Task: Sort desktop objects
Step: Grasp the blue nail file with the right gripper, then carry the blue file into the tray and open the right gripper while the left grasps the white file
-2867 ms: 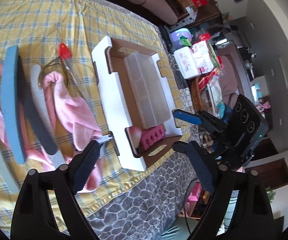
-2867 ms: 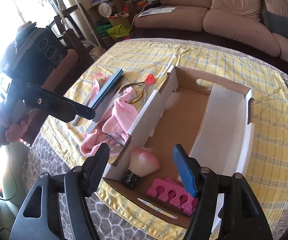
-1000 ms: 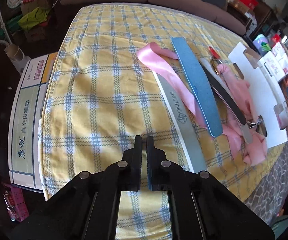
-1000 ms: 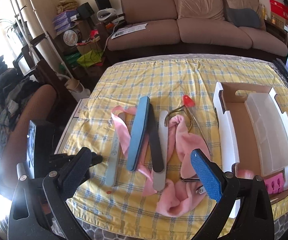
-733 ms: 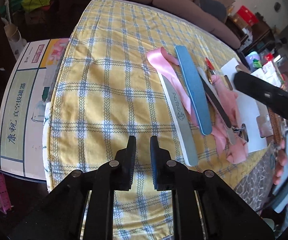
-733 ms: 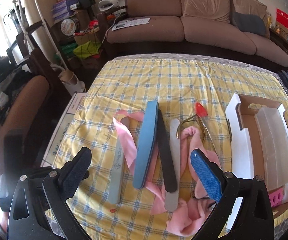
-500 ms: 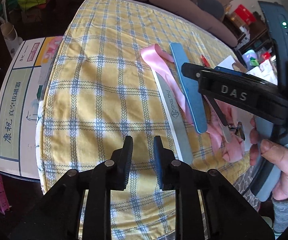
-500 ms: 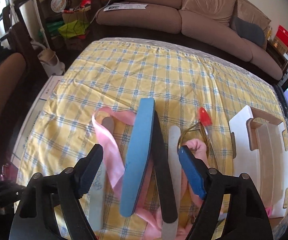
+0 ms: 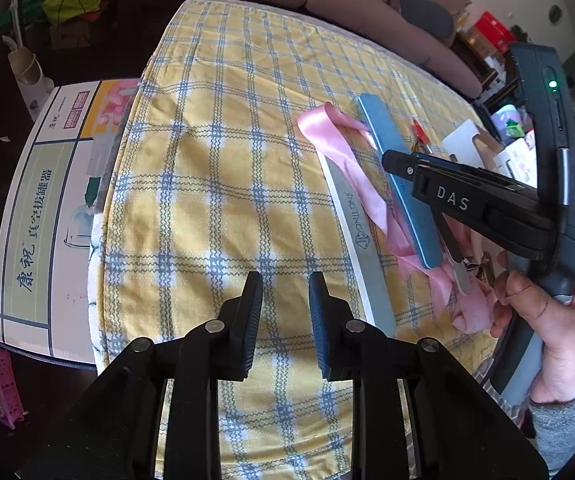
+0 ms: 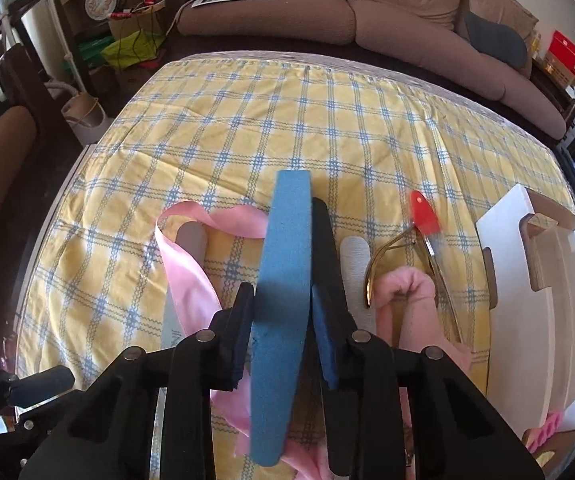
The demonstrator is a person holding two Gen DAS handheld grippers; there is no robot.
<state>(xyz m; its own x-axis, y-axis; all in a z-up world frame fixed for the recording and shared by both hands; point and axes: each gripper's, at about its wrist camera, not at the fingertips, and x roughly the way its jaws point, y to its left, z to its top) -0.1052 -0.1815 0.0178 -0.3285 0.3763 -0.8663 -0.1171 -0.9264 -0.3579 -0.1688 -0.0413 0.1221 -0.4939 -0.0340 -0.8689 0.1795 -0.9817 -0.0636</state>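
The blue nail buffer (image 10: pixel 283 300) lies mid-tablecloth (image 10: pixel 247 128) over a pink ribbon (image 10: pixel 183 280), between the right gripper (image 10: pixel 281 332) pads, which have just been closing and now pinch it. Only the left wrist view shows the left gripper (image 9: pixel 285 312), slightly spread and empty above the cloth's near edge, and the hand (image 9: pixel 559 340).

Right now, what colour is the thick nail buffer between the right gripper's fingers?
Blue; the nail buffer shows best in the right wrist view.
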